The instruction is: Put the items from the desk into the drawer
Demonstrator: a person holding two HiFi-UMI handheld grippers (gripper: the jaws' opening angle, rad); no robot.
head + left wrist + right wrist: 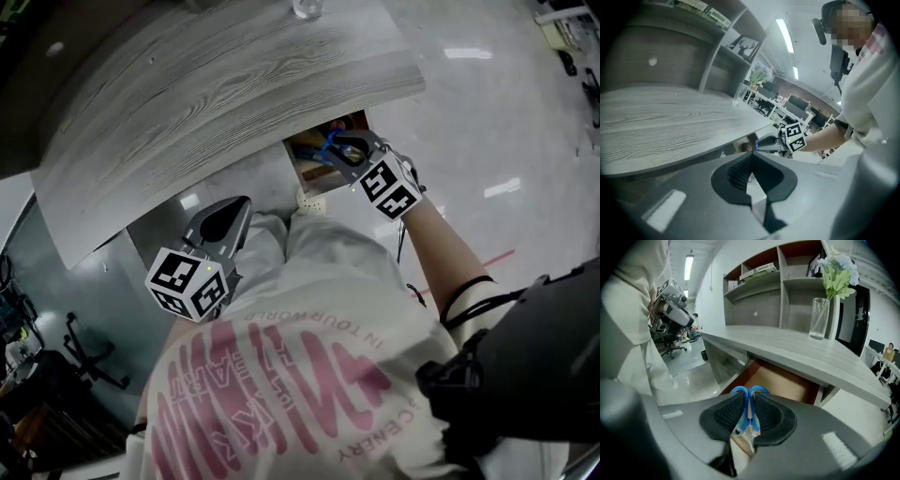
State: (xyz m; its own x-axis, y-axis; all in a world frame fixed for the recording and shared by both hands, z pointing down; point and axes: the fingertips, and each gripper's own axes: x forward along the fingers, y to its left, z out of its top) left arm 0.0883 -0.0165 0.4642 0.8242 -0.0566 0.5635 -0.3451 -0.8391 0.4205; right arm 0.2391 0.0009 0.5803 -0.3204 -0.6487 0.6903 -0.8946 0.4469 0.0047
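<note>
The right tongs (750, 405) pinch a pair of blue-handled scissors (739, 391) between the pads, the blue loops poking out past the tips; they hang tilted downward just over the open drawer (783, 380), which juts from under the grey wood-grain counter (787, 347); I can't make out what lies inside the drawer; the left tongs (750, 157) sit lower by the counter's near edge, close to the person's shirt, tips pressed together on nothing; a glass vase (818, 317) of flowers stands on the counter.
</note>
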